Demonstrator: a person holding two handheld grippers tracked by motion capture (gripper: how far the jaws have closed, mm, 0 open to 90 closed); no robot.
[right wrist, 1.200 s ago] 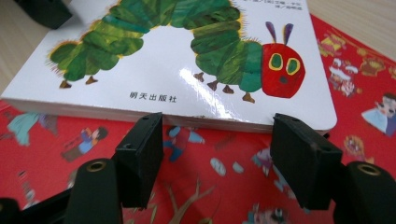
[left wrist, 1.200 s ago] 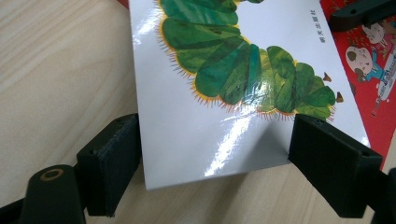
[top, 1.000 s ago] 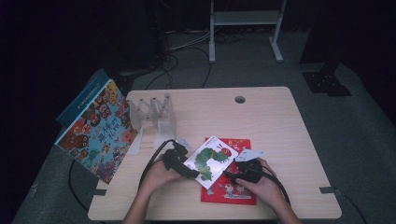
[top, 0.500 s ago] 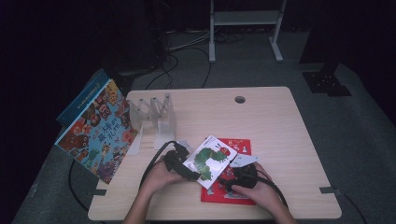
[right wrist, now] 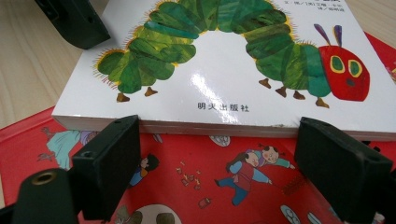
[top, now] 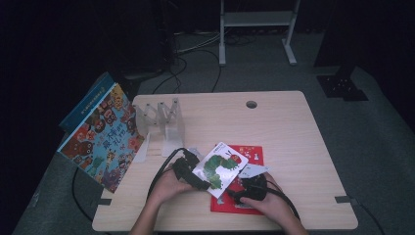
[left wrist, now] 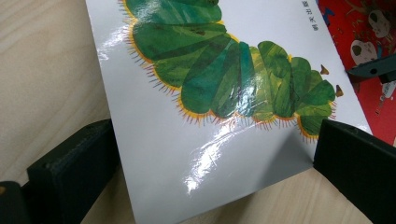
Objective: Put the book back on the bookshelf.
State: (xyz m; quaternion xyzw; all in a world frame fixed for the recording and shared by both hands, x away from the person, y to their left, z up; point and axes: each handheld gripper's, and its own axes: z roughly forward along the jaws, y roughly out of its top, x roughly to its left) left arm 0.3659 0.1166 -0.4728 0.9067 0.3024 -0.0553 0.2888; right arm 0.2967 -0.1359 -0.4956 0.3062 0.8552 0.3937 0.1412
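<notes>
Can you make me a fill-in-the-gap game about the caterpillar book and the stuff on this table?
1. The caterpillar book has a white cover and lies partly on top of a flat ____ book.
2. The caterpillar's body is green and its head is ____.
3. The clear plastic book stand has ____ books standing in it.
4. The big colourful book leans against the table's ____ edge in the high view.

Missing words: red; red; no; left
</notes>
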